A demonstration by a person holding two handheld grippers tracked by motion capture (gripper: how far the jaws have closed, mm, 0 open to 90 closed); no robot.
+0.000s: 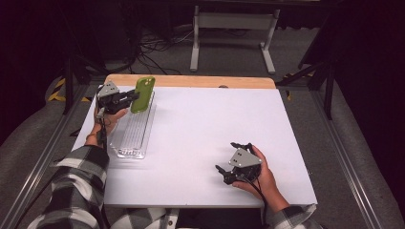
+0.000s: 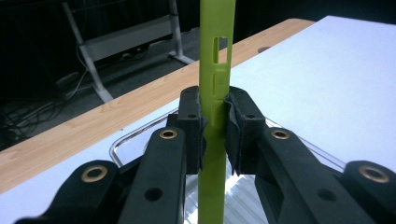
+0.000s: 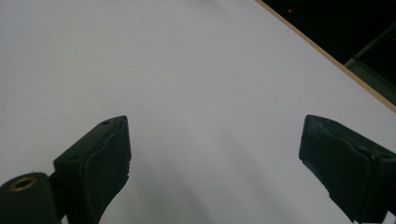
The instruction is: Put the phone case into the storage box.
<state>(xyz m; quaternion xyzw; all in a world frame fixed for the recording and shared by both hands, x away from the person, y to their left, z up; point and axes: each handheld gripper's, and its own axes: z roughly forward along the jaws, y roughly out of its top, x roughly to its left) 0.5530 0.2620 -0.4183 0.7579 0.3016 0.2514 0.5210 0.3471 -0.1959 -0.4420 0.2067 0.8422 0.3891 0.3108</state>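
The tabletop [image 1: 205, 138] under my fingers is a white sheet with a strip of pale wood [image 1: 191, 81] along its far edge. Beyond it: grey carpet, a white metal desk frame [image 1: 234, 36], loose cables [image 1: 153, 52] on the floor, dark surroundings. Aluminium rails [image 1: 38, 167] run along both sides of the tabletop.

My left fingers [image 1: 131, 98] are closed on a green phone case [image 1: 143, 94], gripping it near its lower part. In the left gripper view the case [image 2: 215, 93] stands edge-on and upright between my two pads [image 2: 192, 121], which press on its two faces; its side cutouts show just above them. The case is lifted off the tabletop and hangs over the far end of a clear ribbed plastic tray [image 1: 136, 129], which lies directly below and on the near side of these fingers. The tray's rounded rim [image 2: 135, 135] shows just behind and beneath my fingertips.

My right fingers [image 1: 228, 157] rest low near the tabletop's near right part, well apart from the case and the tray. In the right gripper view they [image 3: 212, 154] stand wide, with bare white surface between them and the wooden edge at the far right.
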